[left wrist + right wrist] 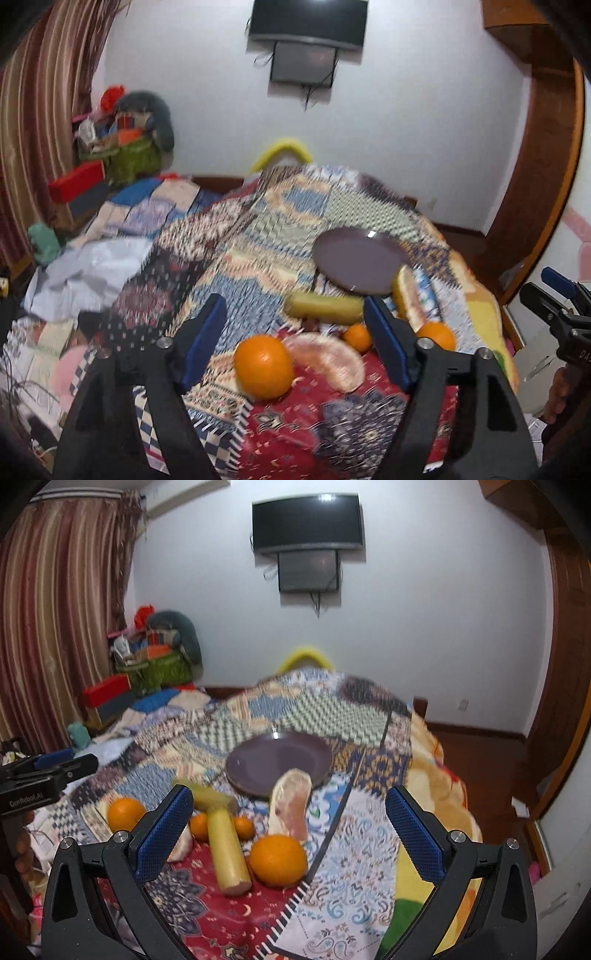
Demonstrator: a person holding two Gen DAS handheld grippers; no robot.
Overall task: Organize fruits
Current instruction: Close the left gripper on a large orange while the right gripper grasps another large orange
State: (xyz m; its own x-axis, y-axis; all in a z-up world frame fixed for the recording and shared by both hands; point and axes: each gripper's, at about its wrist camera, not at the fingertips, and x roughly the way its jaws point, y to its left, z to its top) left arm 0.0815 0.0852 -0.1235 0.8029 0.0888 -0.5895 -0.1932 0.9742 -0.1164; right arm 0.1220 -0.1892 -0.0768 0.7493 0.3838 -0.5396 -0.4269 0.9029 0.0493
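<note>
A dark purple plate lies empty on the patterned cloth; it also shows in the left wrist view. In front of it lie two big oranges, two small oranges, two pomelo wedges and two yellow-green cut pieces. My right gripper is open and empty, above the near fruits. My left gripper is open and empty, with a big orange and a pomelo wedge between its fingers' line of sight.
The cloth-covered table ends at the right, with wooden floor beyond. A cluttered bed with boxes and a green basket lies to the left. A yellow chair back stands behind the table. A TV hangs on the wall.
</note>
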